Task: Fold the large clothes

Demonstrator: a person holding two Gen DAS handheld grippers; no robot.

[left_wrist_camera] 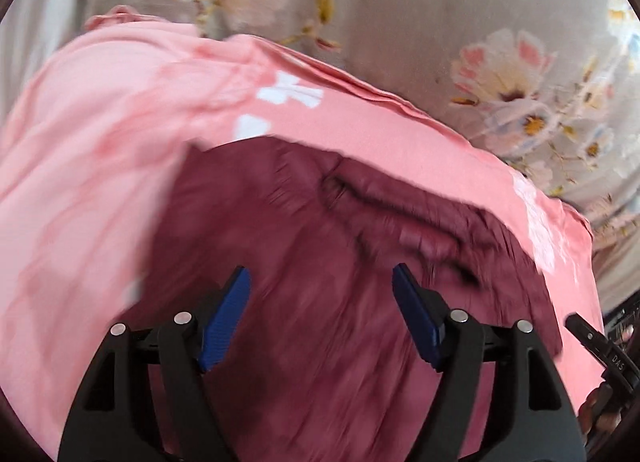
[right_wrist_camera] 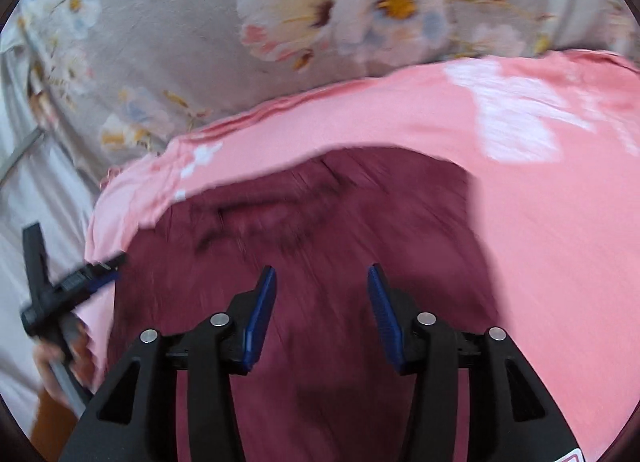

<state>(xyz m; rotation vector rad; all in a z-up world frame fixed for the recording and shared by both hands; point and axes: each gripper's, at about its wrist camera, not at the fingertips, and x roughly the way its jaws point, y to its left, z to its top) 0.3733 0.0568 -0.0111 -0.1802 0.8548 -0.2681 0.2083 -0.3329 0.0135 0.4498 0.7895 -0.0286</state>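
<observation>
Bedsheet with flowers lies under everything. On it the pink garment is spread wide, and the maroon garment lies on top of it, its gathered band at the far side; so its long axis seems to run from the band toward the cameras. Left tool and right tool hang over the maroon cloth, both spread apart and holding nothing. Judged step: reaching for a grasp. Next, each tool probably must pinch an edge of the maroon cloth.
</observation>
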